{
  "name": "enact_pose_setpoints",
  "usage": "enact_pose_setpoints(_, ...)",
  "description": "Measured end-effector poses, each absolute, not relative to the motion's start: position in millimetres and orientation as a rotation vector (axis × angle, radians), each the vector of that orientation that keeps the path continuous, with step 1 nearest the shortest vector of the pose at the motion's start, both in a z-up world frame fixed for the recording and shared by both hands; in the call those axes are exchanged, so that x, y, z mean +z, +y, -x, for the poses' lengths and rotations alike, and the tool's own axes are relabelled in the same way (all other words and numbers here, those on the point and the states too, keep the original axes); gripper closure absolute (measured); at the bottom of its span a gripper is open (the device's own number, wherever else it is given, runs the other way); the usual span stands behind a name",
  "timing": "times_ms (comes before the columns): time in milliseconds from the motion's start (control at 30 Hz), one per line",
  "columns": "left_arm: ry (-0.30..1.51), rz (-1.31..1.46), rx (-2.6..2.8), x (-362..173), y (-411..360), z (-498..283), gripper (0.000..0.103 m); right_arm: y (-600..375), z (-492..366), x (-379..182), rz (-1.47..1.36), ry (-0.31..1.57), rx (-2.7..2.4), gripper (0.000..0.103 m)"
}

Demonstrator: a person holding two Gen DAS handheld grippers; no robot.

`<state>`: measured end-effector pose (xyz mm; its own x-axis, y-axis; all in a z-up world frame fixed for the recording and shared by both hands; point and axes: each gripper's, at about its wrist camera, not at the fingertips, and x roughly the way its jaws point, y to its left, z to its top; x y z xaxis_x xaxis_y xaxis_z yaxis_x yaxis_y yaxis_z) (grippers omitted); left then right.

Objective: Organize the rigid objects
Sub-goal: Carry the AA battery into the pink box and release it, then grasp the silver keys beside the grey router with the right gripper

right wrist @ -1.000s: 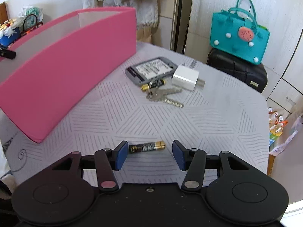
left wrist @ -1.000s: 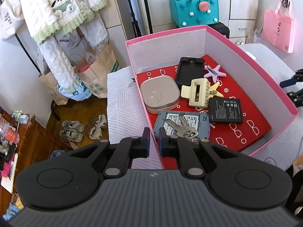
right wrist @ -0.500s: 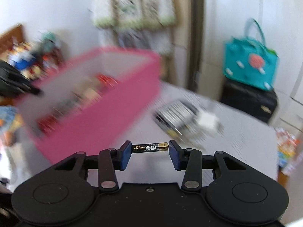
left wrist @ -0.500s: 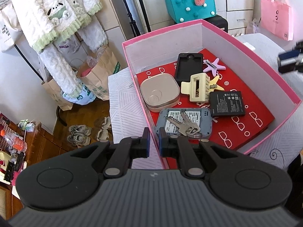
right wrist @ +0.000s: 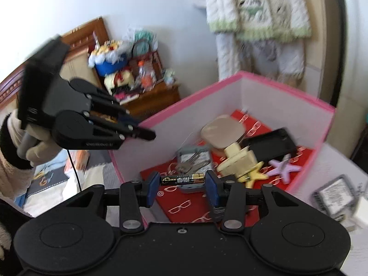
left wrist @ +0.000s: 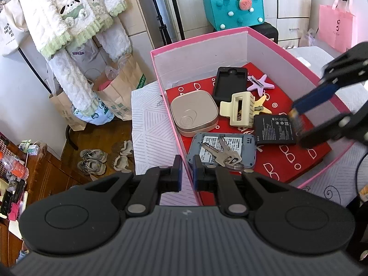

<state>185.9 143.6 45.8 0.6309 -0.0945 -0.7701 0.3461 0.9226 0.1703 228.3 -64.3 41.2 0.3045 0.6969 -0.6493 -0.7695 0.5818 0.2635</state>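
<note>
Gripping black-and-gold battery endwise, right tongs over pink box; left tongs closed, empty.

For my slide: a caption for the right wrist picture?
Right claw carries a battery over the pink box.

we've got bright daylight in both views, strongest upper right in the left wrist view, where the wall and cupboards wash out. left wrist view is sharp except the right gripper, smeared by motion. right wrist view is blurred across the pink box and background; only the battery reads crisp. heavy fisheye bending and dark corners at the edges.
</note>
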Motion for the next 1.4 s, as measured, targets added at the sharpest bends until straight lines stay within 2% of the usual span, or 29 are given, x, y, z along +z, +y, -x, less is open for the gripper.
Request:
enact_pose_setpoints(333,0.856,-0.305,-0.269,46,145,-187,0.095,-89,-244,42,-0.043,0.842,0.952,0.051)
enact_pose_setpoints(800,0.854,-0.274,-0.273,46,149,-188,0.095,-191,-239,70,-0.186,0.671,0.658,0.045)
enact_pose_setpoints(1133,0.856,-0.263,-0.269,46,148,-188,0.095,-237,-252,48,-0.183,0.669,0.422,0.04)
enact_pose_setpoints(1400,0.856,-0.261,-0.268,46,149,-188,0.095,-238,-269,9,-0.143,0.745,0.382,0.04)
